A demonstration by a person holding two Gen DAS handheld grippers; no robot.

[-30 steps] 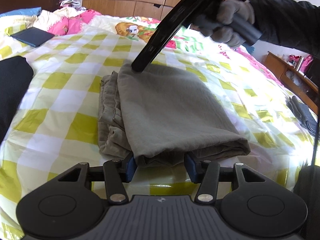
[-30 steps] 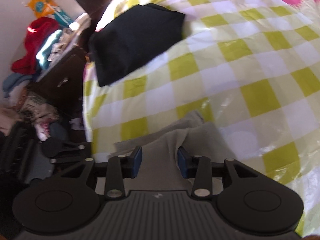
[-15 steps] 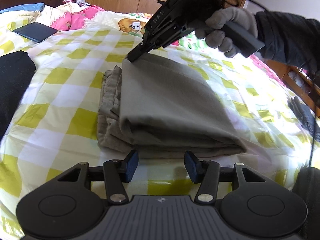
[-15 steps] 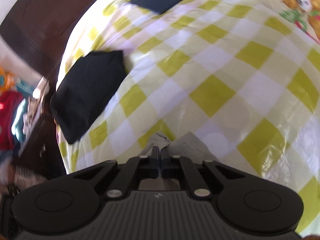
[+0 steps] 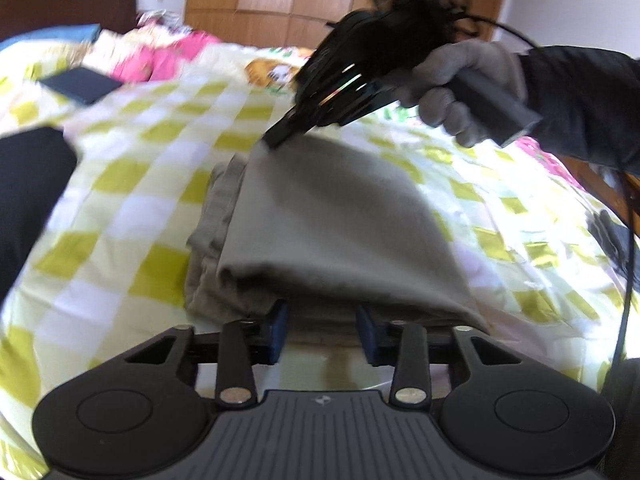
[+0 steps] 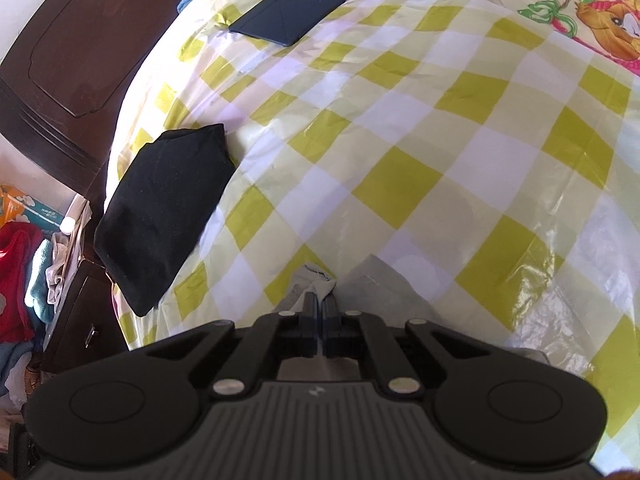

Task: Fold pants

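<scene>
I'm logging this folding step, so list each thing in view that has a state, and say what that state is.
Grey cotton pants: folded into a layered stack on the checked bedcover.
Right gripper: jaws shut on the pants' far corner.
Left gripper: jaws open, at the pants' near edge, gripping nothing.
Black folded garment: folded, lying apart near the bed's edge.
Dark blue flat case: closed, lying flat.
</scene>
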